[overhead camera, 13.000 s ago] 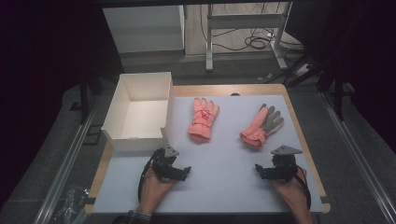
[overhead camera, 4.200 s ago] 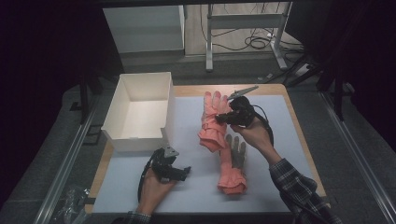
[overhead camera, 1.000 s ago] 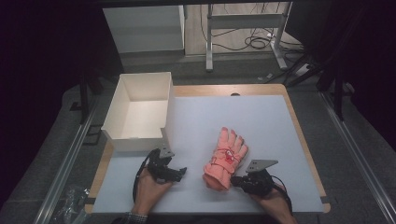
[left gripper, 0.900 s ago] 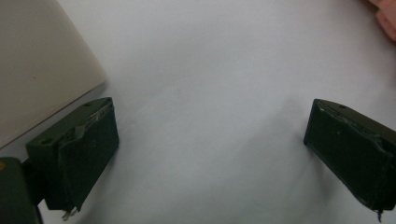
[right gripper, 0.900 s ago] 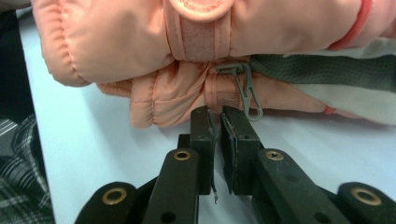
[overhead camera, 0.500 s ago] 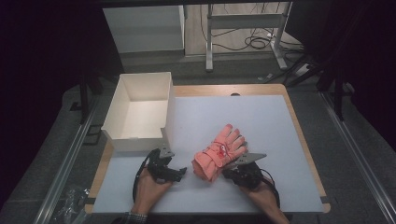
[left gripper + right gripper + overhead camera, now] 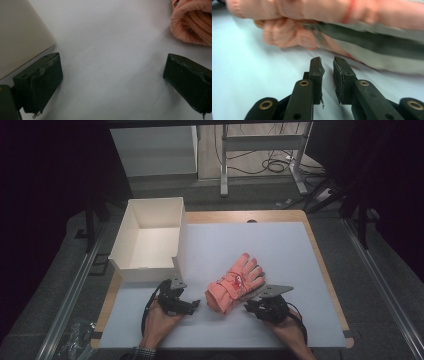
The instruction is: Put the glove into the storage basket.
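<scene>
Now your right gripper (image 7: pixel 254 306) sits lower right of centre, jaws just cracked apart with nothing between them, tips just short of the stacked pink gloves (image 7: pixel 234 283) at mid-frame. Your left gripper (image 7: pixel 192 305), lower left, has jaws wide apart over the bare mat (image 7: pixel 280 250), beside the white box (image 7: pixel 148 241).

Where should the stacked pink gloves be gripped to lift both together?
Probably at the cuff end of the pink gloves, coming level from the side of the left gripper. The rolled cuffs face it, bunched thick, giving open jaws both layers.
</scene>
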The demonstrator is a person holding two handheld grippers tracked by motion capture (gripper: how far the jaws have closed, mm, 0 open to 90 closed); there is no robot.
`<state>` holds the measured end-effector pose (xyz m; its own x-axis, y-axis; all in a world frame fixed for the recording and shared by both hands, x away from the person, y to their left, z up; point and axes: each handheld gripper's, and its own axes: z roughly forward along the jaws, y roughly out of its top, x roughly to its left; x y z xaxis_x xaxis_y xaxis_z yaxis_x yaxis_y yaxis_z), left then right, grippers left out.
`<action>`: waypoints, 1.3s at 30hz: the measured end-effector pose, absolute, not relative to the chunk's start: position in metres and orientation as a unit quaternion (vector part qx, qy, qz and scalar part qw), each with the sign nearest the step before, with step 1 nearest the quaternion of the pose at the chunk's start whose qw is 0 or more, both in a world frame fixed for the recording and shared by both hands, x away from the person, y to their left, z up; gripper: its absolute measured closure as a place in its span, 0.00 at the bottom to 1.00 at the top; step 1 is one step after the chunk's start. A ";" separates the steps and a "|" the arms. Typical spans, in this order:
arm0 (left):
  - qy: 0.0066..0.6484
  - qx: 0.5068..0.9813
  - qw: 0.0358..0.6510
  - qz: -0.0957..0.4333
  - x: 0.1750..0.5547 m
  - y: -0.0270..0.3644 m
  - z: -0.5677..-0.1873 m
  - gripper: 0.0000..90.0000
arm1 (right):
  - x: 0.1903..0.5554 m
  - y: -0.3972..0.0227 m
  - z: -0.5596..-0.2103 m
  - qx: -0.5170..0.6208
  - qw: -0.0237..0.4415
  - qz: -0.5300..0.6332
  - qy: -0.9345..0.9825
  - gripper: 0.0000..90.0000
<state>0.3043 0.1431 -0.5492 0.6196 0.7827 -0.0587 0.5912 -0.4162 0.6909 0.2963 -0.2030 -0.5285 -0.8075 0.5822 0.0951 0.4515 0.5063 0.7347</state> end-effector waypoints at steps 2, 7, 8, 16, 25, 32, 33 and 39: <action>0.414 0.829 0.351 0.133 0.304 0.144 -0.549 0.04 | 0.297 -0.207 -0.528 0.304 0.088 0.396 0.862 0.83; 0.406 0.830 0.365 0.112 0.302 0.145 -0.539 0.05 | 0.305 -0.234 -0.527 0.332 0.118 0.392 0.850 0.78; 0.406 0.830 0.365 0.112 0.302 0.145 -0.539 0.05 | 0.305 -0.234 -0.527 0.332 0.118 0.392 0.850 0.78; 0.392 0.832 0.383 0.090 0.300 0.145 -0.524 0.03 | 0.323 -0.278 -0.523 0.378 0.170 0.374 0.830 0.66; 0.365 0.847 0.380 0.071 0.300 0.132 -0.492 0.00 | 0.333 -0.291 -0.528 0.409 0.204 0.351 0.817 0.41; 0.352 0.851 0.384 0.070 0.302 0.118 -0.469 0.00 | 0.335 -0.291 -0.529 0.428 0.213 0.340 0.810 0.27; 0.346 0.855 0.380 0.071 0.304 0.110 -0.465 0.00 | 0.335 -0.291 -0.529 0.429 0.215 0.339 0.809 0.26; 0.328 0.867 0.368 0.074 0.312 0.083 -0.457 0.00 | 0.335 -0.291 -0.530 0.434 0.218 0.336 0.807 0.23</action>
<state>0.3117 0.0826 -0.4571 0.7741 0.6231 -0.1119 0.5138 -0.5149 0.6862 0.3349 -0.2911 -0.5299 -0.5289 0.8466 -0.0598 0.5538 0.3976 0.7316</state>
